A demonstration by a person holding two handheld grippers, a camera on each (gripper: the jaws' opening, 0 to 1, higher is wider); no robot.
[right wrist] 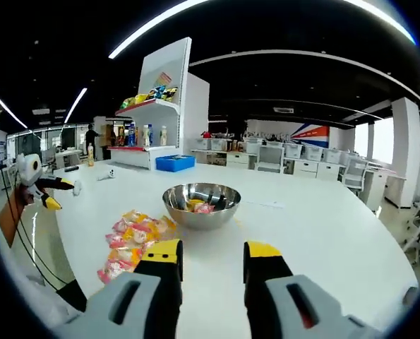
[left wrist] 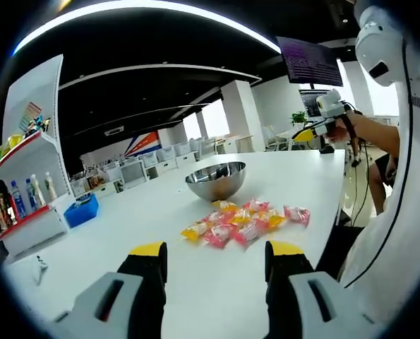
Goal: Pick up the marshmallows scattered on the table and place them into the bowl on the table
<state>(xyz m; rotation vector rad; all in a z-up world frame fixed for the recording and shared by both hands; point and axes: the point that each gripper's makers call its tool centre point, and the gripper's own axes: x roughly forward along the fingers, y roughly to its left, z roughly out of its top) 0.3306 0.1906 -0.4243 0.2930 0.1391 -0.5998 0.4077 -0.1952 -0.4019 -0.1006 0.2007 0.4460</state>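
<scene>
A steel bowl (left wrist: pixel 215 185) stands on the white table (left wrist: pixel 125 240). A heap of wrapped marshmallows (left wrist: pixel 241 220) in pink, yellow and orange lies just in front of it. My left gripper (left wrist: pixel 217 251) hovers low over the table short of the heap, open and holding nothing. In the right gripper view the bowl (right wrist: pixel 195 217) has a few marshmallows (right wrist: pixel 199 207) inside, and the heap (right wrist: pixel 128 240) lies to its left. My right gripper (right wrist: pixel 211 253) is open and holds nothing, pointing at the bowl from above. The right gripper (left wrist: pixel 307 133) also appears far off at the upper right, held by a hand.
A white shelf unit (left wrist: pixel 30 176) with bottles and snacks stands at the table's far end, a blue bin (left wrist: pixel 80 210) beside it. A small white object (left wrist: pixel 39 265) lies on the table. The person's white-clad body (left wrist: pixel 400 212) fills the right side. The left gripper (right wrist: pixel 51 192) shows at left.
</scene>
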